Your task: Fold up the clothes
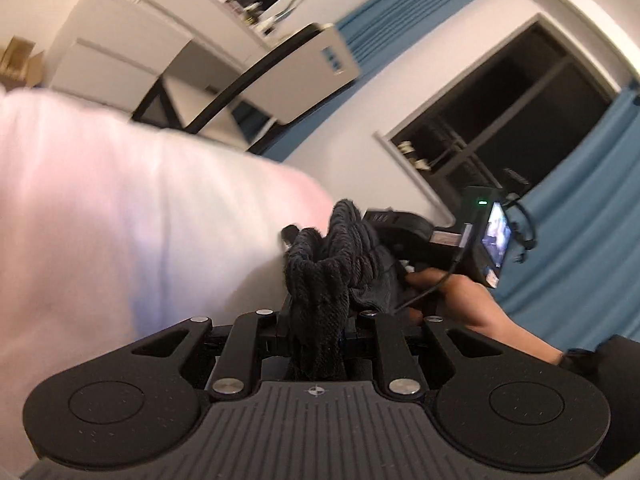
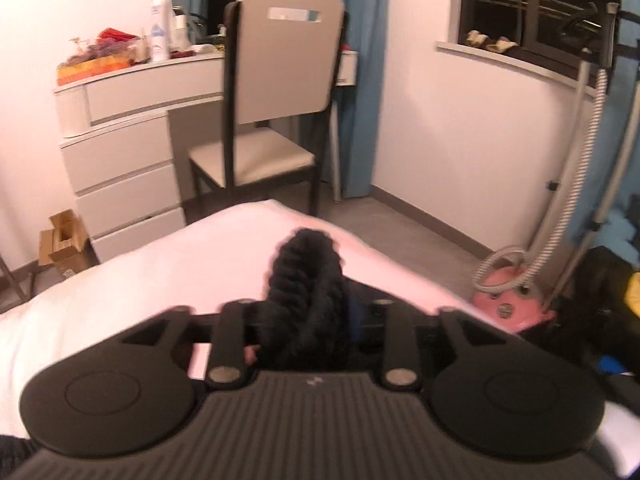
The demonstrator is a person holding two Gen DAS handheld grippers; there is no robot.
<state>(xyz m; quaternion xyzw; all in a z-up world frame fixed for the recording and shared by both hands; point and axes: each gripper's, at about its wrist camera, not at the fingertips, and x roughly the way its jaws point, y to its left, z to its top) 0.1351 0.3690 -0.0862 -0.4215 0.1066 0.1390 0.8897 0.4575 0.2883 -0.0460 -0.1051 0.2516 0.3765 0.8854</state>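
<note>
A black knitted garment is bunched between the fingers of my left gripper, which is shut on it above the white bed. The same garment runs to my right gripper, seen in the left wrist view just beyond and to the right, held by a hand. In the right wrist view my right gripper is shut on a thick bunch of the black knit, lifted over the bed's corner. The fingertips of both grippers are hidden by fabric.
A white chair and a white dresser with bottles stand beyond the bed. A pink garment steamer with its hose is on the floor at right. Blue curtains and a dark window are on the wall. A cardboard box sits by the dresser.
</note>
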